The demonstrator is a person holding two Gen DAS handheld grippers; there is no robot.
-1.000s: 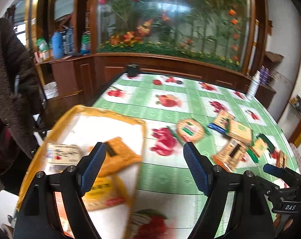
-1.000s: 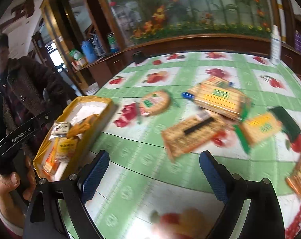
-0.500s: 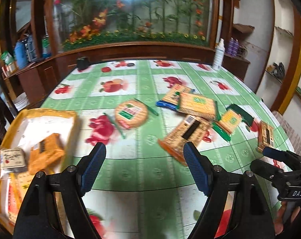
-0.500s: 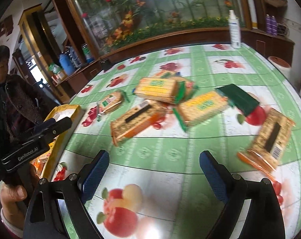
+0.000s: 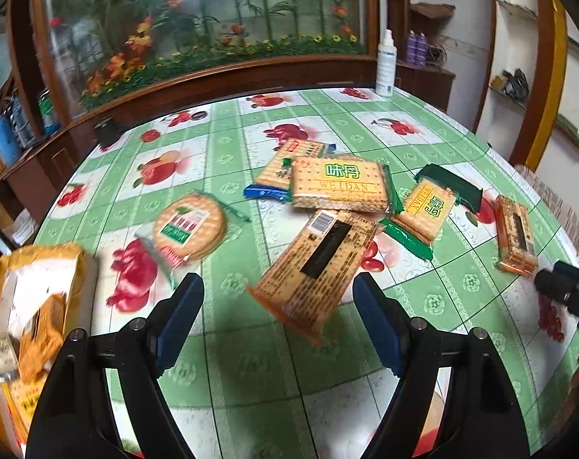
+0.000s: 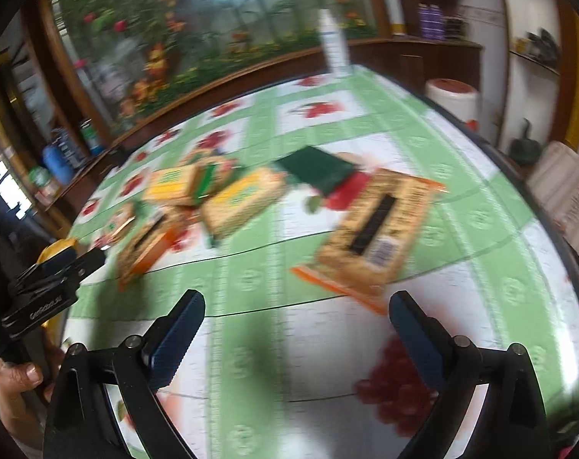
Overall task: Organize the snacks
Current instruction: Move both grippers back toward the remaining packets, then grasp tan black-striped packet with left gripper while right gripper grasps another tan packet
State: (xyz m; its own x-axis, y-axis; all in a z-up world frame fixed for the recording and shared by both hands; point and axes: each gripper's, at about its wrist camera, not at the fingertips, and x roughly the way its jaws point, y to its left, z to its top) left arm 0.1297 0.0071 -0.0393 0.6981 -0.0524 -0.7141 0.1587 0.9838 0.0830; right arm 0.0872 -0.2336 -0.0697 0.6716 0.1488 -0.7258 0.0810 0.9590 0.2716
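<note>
Several cracker packets lie loose on a table with a green fruit-print cloth [image 5: 228, 141]. My left gripper [image 5: 278, 321] is open and empty, just in front of an orange packet with a black stripe [image 5: 320, 260]. A round biscuit packet [image 5: 190, 225] lies to its left, a "WEIDAN" packet [image 5: 341, 183] behind. A yellow tray [image 5: 33, 267] at the left edge holds several snacks. My right gripper [image 6: 297, 336] is open and empty, near a second orange striped packet [image 6: 377, 229]; the same packet shows in the left wrist view [image 5: 515, 233].
A white spray bottle [image 5: 385, 63] stands at the table's far edge. A wooden cabinet with a flower painting [image 5: 212, 19] runs behind the table. A white bucket [image 6: 454, 99] stands on the floor to the right. The right wrist view is blurred.
Both grippers have swung right, away from the yellow tray and toward the loose packets. The striped packets now sit close in front of each gripper. Both stay open.
</note>
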